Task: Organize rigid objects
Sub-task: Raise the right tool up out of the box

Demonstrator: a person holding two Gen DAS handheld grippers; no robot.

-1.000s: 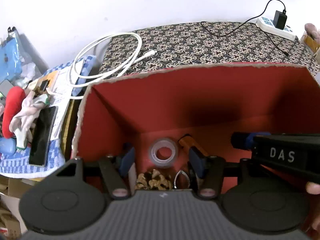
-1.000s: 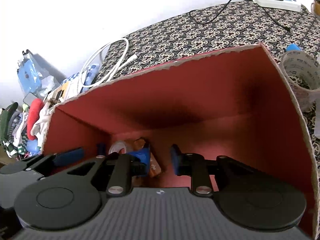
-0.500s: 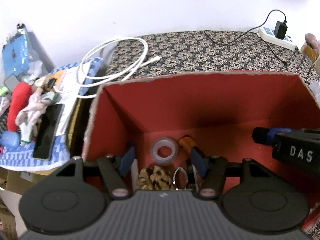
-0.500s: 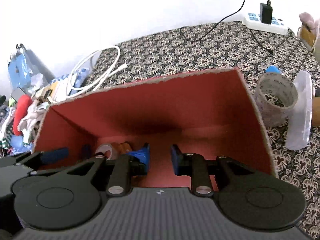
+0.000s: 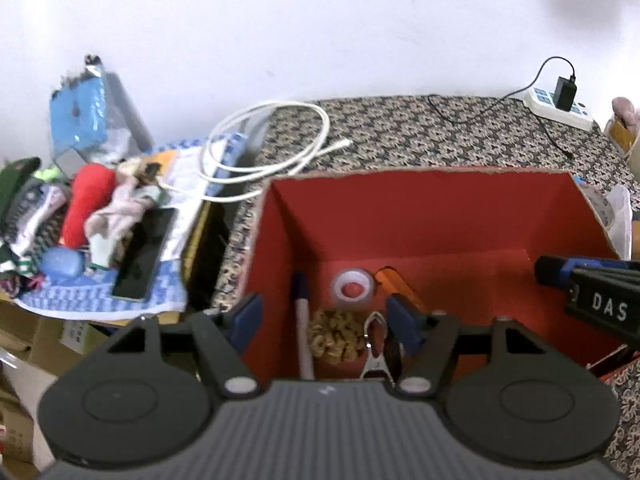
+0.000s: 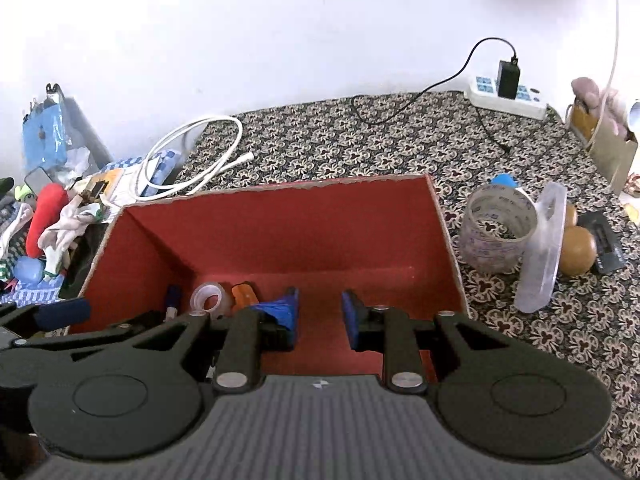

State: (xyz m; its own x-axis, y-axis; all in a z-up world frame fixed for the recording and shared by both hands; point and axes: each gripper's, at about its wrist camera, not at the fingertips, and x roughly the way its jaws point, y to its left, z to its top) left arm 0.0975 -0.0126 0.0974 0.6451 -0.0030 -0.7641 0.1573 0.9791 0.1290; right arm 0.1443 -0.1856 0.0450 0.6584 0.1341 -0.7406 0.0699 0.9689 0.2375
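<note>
A red cardboard box point(image 5: 420, 216) point(image 6: 304, 232) stands open on the patterned table. Inside lie a small clear tape roll point(image 5: 353, 287) point(image 6: 208, 296), an orange lighter point(image 5: 394, 282) point(image 6: 244, 294), a pen point(image 5: 302, 312), a pine cone point(image 5: 336, 336) and a metal clip point(image 5: 374, 344). My left gripper point(image 5: 324, 316) is open and empty above the box's left part. My right gripper point(image 6: 320, 314) is open and empty above the box's middle; it also shows at the right of the left wrist view point(image 5: 592, 288).
Right of the box stand a large tape roll point(image 6: 496, 232), a clear plastic lid point(image 6: 540, 248), two brown round fruits point(image 6: 576, 248) and a black card point(image 6: 604, 240). A white cable point(image 5: 264, 152), a power strip point(image 6: 508, 96) and a paper bag point(image 6: 604, 140) lie behind. A cluttered cloth with a phone point(image 5: 140, 252) is at left.
Both grippers have risen and pulled back from inside the box, so more of the table and box rim shows. The jaws stayed open and empty.
</note>
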